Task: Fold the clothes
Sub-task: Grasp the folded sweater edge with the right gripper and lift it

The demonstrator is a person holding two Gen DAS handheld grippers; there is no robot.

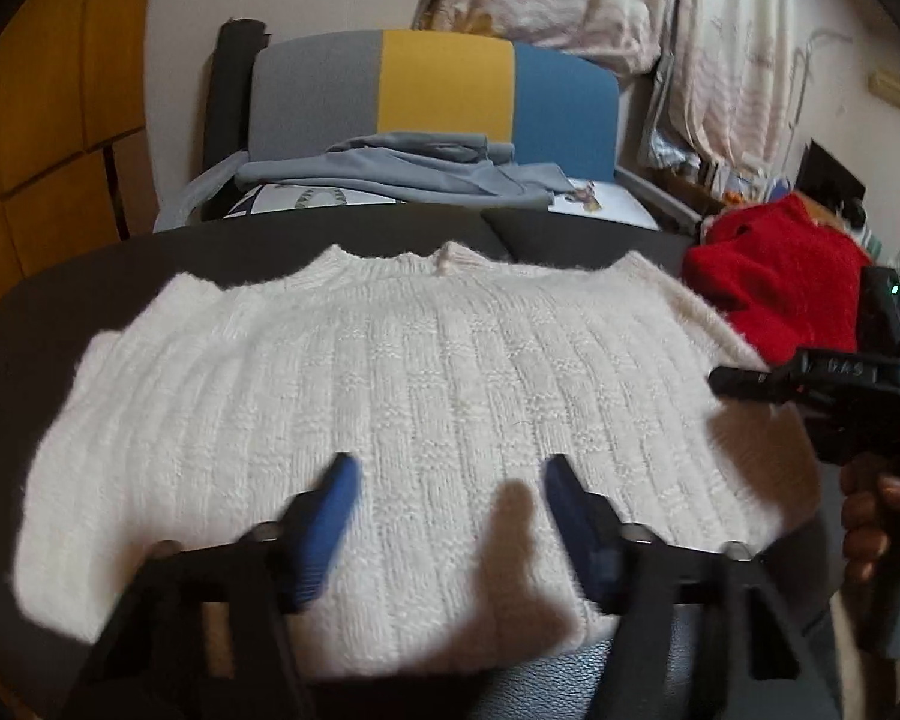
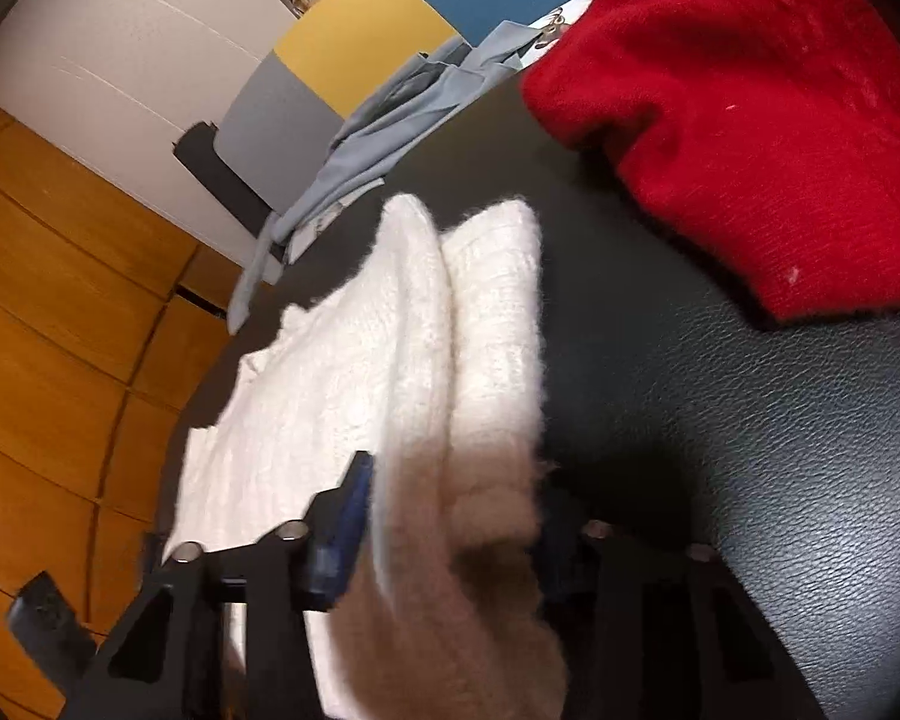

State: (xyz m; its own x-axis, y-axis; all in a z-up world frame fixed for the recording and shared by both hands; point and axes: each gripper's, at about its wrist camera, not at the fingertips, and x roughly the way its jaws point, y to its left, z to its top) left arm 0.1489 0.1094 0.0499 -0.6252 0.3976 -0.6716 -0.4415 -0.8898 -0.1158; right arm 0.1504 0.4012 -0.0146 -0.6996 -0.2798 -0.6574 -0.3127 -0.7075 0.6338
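White sweater: a cream-white, ribbed, fuzzy knit sweater (image 1: pixel 402 396) lies spread flat on the black leather-textured table (image 2: pixel 750 450), neckline toward the far edge; this garment serves as the landmark for all places below.
Sweater sleeve: one folded white sleeve (image 2: pixel 486 360) lies along the sweater's right edge, as seen from the right wrist view.
Left gripper: the left gripper (image 1: pixel 447 483), with blue-padded black fingers, hangs over the near hem of the sweater; its jaws stand apart and nothing lies between them, so it is released.
Right gripper: the right gripper (image 2: pixel 450 498) sits at the sweater's right side; the sleeve's fuzzy fabric runs between its blue pads, but the far pad is hidden by the knit, so whether it clamps the cloth cannot be told.
Hand: a person's hand (image 1: pixel 870 516) holds the right gripper's handle, to the right of the sweater.
Red garment: a red fuzzy knit garment (image 1: pixel 780 282) lies bunched on the table, beyond the sweater's right shoulder.
Grey cloth: a grey-blue garment (image 1: pixel 402 171) lies crumpled on a chair beyond the sweater's neckline.
Chair: a chair with a grey, yellow and blue panelled back (image 1: pixel 444 84) stands behind the sweater, past the table edge.
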